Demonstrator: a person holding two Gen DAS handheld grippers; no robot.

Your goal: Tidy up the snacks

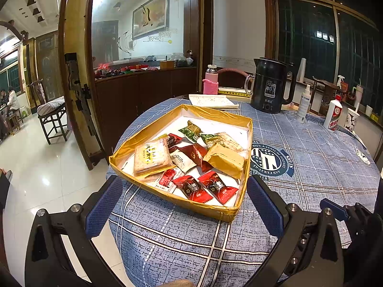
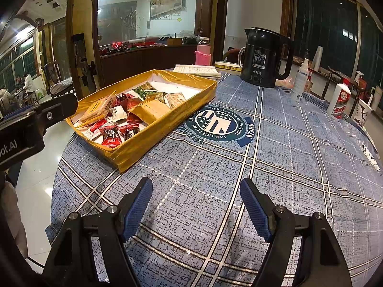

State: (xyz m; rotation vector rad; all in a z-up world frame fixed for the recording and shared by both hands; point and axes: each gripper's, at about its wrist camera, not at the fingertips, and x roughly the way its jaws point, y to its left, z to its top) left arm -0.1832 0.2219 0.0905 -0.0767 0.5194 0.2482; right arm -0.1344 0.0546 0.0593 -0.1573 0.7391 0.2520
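Observation:
A gold-taped cardboard tray [image 1: 222, 211] sits on the blue plaid tablecloth and holds several wrapped snacks: two red candies [image 1: 203, 187], a yellow-labelled biscuit pack [image 1: 152, 157], a tan packet [image 1: 226, 160], green packets [image 1: 191, 129]. My left gripper [image 1: 184, 205] is open and empty, its fingers either side of the tray's near corner. In the right wrist view the tray [image 2: 143, 136] lies to the left. My right gripper [image 2: 196, 205] is open and empty over bare tablecloth. The left gripper's body [image 2: 31, 124] shows at the left edge.
A black electric kettle [image 2: 265, 57], a pink-sleeved bottle [image 2: 203, 52], an open notebook [image 2: 196, 70], a white spray bottle [image 2: 300, 81], a white liquor bottle [image 2: 338, 100] and a paper cup [image 2: 362, 112] stand along the table's far side. The table edge drops to tiled floor at left.

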